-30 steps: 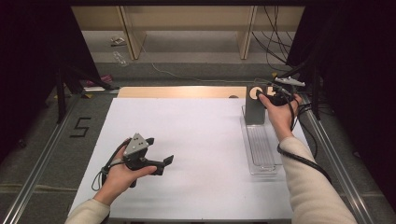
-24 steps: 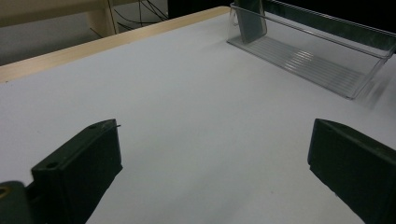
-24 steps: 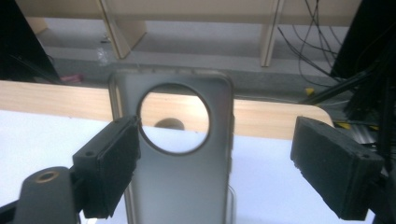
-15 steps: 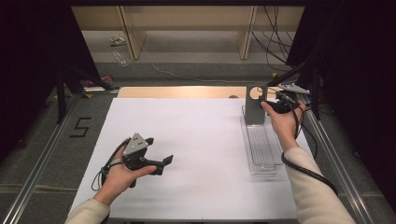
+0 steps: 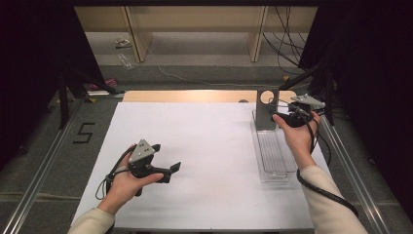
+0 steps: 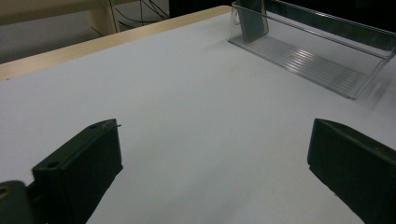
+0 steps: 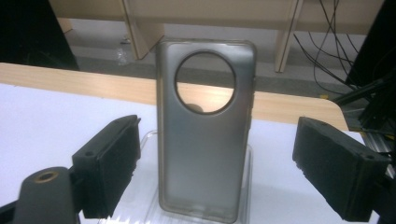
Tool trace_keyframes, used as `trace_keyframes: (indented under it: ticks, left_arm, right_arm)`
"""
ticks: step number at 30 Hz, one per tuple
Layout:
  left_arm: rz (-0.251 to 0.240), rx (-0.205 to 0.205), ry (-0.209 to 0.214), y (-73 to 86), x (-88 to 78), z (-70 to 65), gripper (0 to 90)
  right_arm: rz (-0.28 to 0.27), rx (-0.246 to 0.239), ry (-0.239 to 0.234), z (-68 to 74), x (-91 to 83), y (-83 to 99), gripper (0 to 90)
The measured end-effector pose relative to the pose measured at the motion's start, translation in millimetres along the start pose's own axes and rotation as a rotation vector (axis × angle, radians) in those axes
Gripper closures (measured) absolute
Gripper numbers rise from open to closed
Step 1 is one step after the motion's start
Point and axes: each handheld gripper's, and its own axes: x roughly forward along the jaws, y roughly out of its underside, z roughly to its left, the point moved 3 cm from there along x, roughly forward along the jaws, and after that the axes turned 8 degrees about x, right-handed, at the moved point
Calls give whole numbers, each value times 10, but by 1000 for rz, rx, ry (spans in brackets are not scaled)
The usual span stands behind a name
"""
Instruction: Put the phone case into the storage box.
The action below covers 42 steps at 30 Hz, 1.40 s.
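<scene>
A grey phone case [image 7: 205, 130] with a round cut-out near its top stands upright at the far end of a clear plastic tray [image 5: 272, 156], which lies along the right side of the white surface [image 5: 204, 146]. In the high view the case [image 5: 267, 109] is at about 1 o'clock from the surface's middle.

The right hand-held gripper [image 5: 287, 117] sits just beside the case, at its 3 o'clock, held above the tray's far end. In the right gripper view the right hand-held gripper [image 7: 215, 177] is released: its jaws are spread wide, one on either side of the case, each clear of it with a gap showing on both sides. The case rises between them, its foot in the tray.

The left hand-held gripper [image 5: 170, 170] rests low over the surface at about 8 o'clock, well apart from the tray. In the left gripper view the left hand-held gripper [image 6: 215, 172] is also released, jaws wide with only bare surface between them; the tray [image 6: 317, 65] lies far off at 1 o'clock.
</scene>
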Motion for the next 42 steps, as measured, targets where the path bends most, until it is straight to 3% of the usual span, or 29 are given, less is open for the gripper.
trace_keyframes:
  ticks: [23, 42]
  left_arm:
    - [5, 1, 6, 12, 9, -12, 24]
    - [2, 8, 10, 4, 1, -31, 24]
  right_arm:
    - [-2, -48, -72, 90, -281, 251, 163]
    - [2, -69, -193, 226, -536, 397, 163]
